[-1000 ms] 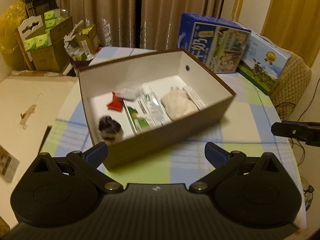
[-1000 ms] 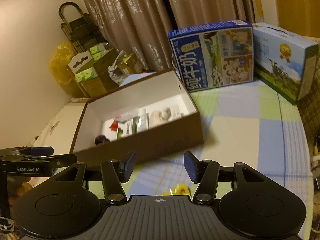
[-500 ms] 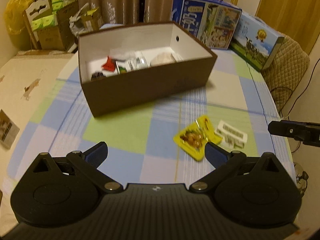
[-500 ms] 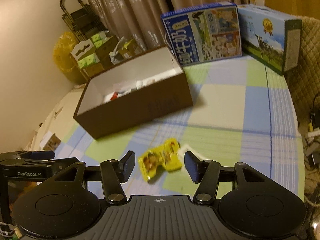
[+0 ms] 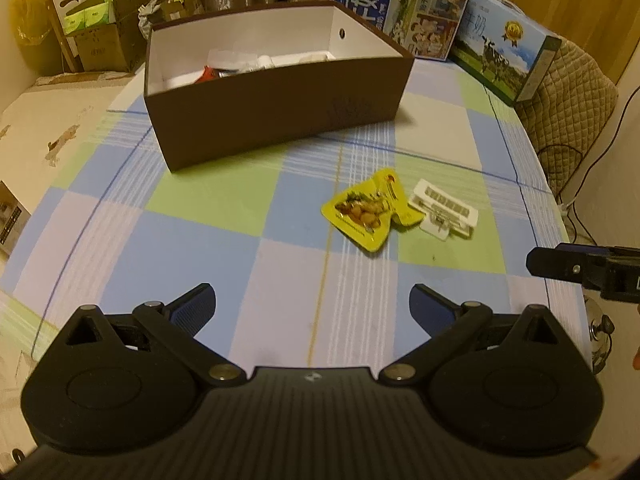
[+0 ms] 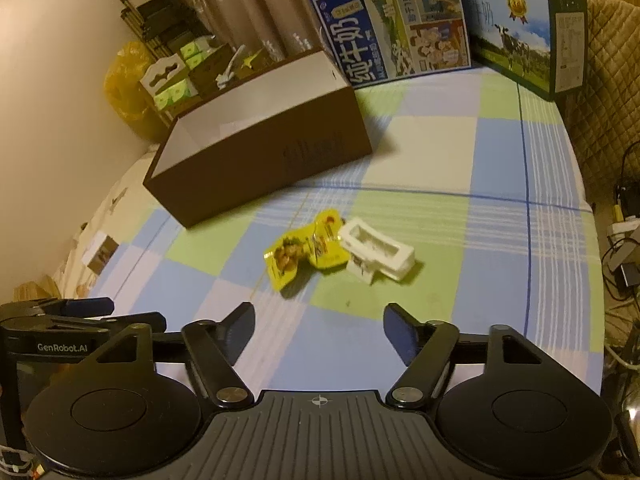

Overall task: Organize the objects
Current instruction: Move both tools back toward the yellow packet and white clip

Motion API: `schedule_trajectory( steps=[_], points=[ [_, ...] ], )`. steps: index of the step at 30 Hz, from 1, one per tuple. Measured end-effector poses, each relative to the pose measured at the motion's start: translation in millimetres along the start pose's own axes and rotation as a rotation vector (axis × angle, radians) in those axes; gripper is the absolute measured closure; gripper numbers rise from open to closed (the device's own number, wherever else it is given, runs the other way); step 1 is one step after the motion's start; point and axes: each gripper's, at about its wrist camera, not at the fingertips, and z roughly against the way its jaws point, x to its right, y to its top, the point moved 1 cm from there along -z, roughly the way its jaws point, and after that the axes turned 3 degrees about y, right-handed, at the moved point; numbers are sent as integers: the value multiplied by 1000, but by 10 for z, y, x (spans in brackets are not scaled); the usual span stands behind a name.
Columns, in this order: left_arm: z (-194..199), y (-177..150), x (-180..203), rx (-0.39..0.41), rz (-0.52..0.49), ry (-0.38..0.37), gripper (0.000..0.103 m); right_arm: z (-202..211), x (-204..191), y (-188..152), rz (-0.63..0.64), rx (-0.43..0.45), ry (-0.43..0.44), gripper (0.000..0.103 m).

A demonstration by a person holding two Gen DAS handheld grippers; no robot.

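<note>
The near wall of the brown cardboard box with white inside (image 5: 280,108) hides most of its contents in the left wrist view: only the tops of a red scrap (image 5: 209,73) and some pale wrappers (image 5: 256,62) show, too blurred to name. In the right wrist view the same box (image 6: 260,148) shows no contents at all. The white plastic clip-like piece (image 6: 376,254) lies partly under the edge of the yellow snack packet (image 6: 306,256); its print is unreadable. The other gripper (image 5: 584,268) is cut off by the right edge, so the gap between its fingers cannot be judged there.
</note>
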Motion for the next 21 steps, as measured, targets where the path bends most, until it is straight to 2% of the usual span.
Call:
schedule_trajectory(
  steps=[11, 21],
  points=[
    [1, -196, 170, -32, -9, -8, 1, 33, 12, -259, 92, -38, -37, 29],
    [-140, -148, 219, -53, -47, -16, 1, -139, 20, -295, 178, -61, -95, 29]
  ],
)
